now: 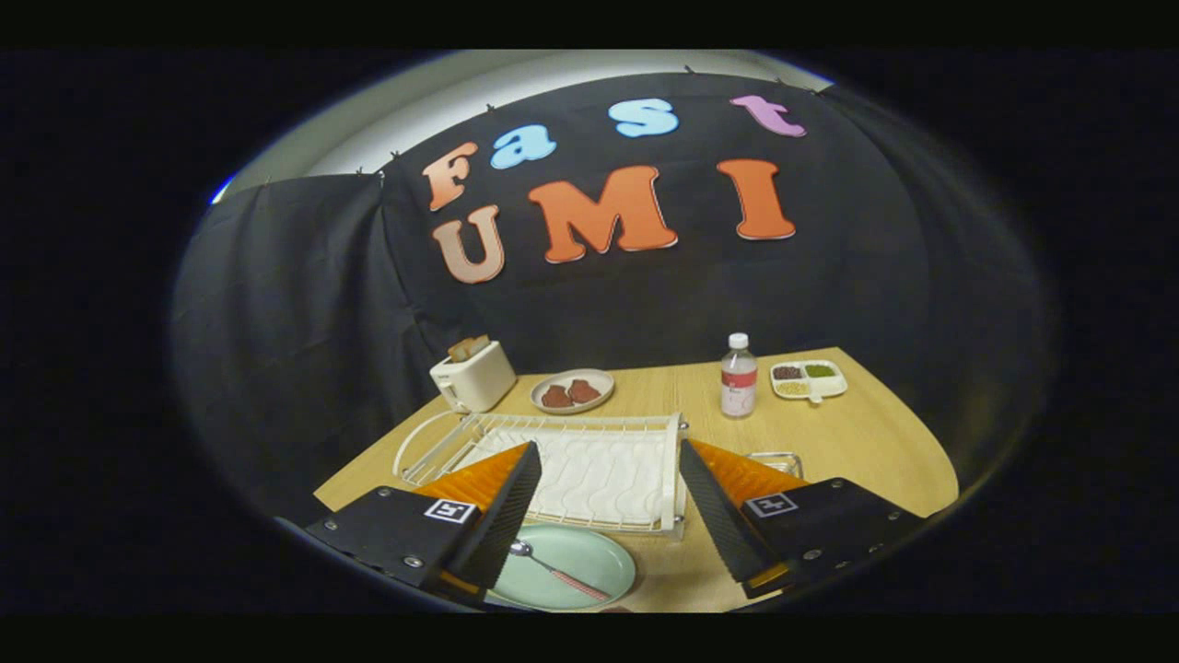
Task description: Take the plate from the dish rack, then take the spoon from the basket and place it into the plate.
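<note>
Dish rack (589,465) blocks ahead; bare table (875,433) right of it

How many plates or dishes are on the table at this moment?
3. The green plate with the spoon lies between the open fingers; a plate of food sits beside the toaster; a divided dish stands beside the bottle.

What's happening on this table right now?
The handheld tool hangs open above the table, gripping nothing. Between its fingers, the spoon already lies in the pale green plate, which sits on the wooden table just in front of the white dish rack. The job looks finished.
</note>
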Tool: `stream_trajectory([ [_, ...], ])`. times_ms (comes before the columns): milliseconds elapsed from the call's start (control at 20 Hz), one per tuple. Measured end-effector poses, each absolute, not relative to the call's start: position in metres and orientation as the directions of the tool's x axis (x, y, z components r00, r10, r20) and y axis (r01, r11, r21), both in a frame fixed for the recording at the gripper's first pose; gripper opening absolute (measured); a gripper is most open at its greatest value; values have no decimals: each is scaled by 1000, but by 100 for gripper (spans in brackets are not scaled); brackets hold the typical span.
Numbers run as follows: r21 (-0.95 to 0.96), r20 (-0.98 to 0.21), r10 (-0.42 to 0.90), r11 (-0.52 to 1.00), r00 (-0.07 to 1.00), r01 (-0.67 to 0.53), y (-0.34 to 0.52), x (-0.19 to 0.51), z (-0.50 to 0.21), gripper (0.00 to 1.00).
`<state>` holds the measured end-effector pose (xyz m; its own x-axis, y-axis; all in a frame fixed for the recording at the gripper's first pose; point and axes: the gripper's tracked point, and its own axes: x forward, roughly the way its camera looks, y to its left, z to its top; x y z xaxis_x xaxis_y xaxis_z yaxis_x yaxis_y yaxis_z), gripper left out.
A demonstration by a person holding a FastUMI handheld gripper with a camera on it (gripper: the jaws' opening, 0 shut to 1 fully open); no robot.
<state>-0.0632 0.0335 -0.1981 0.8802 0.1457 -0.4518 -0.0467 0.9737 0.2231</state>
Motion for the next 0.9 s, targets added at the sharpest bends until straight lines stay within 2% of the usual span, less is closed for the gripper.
stream_trajectory([
  [450, 74, -222, 32, 997, 975, -15, 7, -40, -115, 94],
  [650, 29, -176, -17, 999, 984, 22, -3, -36, -109, 96],
  [900, 31, -175, -34, 999, 984, 40, -3, -30, -109, 96],
])
